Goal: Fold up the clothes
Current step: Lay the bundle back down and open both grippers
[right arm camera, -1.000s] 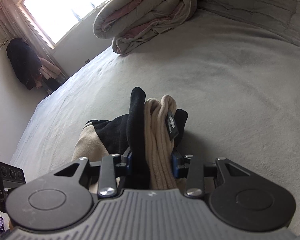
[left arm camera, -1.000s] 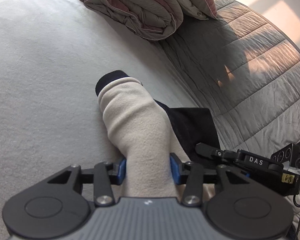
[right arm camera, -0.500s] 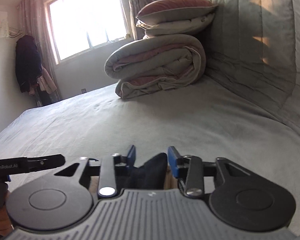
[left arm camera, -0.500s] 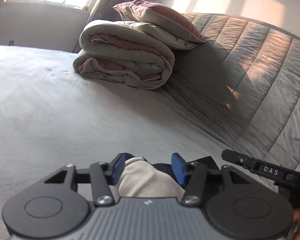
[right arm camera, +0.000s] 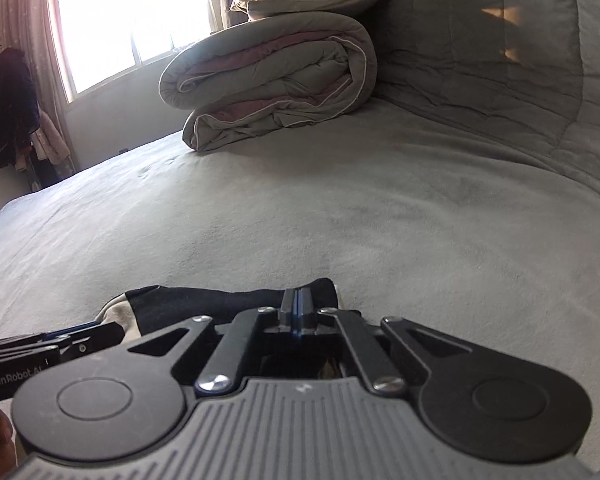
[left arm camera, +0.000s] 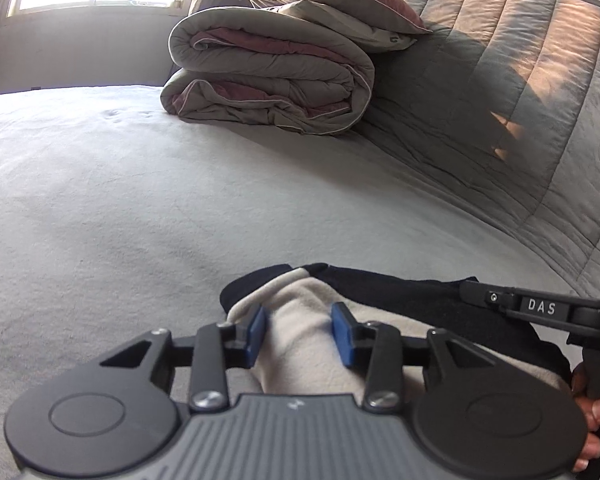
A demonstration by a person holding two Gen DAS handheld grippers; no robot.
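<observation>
A cream and black garment (left arm camera: pixel 308 352) lies folded on the grey bed (left arm camera: pixel 140 200). My left gripper (left arm camera: pixel 299 334) hovers low over its cream part, open, with the fabric lying between the blue pads (left arm camera: pixel 256 334). The black part (left arm camera: pixel 400 300) stretches to the right, under the right gripper's body (left arm camera: pixel 540 306). In the right wrist view my right gripper (right arm camera: pixel 298 312) is shut, pads pressed together with nothing between them, over the garment's black edge (right arm camera: pixel 204 304). The left gripper's body (right arm camera: pixel 40 344) shows at the lower left.
A rolled grey and mauve duvet (left arm camera: pixel 276 80) with pillows (left arm camera: pixel 332 4) on top sits at the far end of the bed, against the quilted grey headboard (left arm camera: pixel 540 80). Dark clothes (right arm camera: pixel 10 108) hang by the window. A hand (left arm camera: pixel 596 408) holds the right gripper's handle.
A second ago both grippers held the garment up. It now lies on the bed. The right gripper let go and closed empty; the left opened, then narrowed a little over the cream fabric.
</observation>
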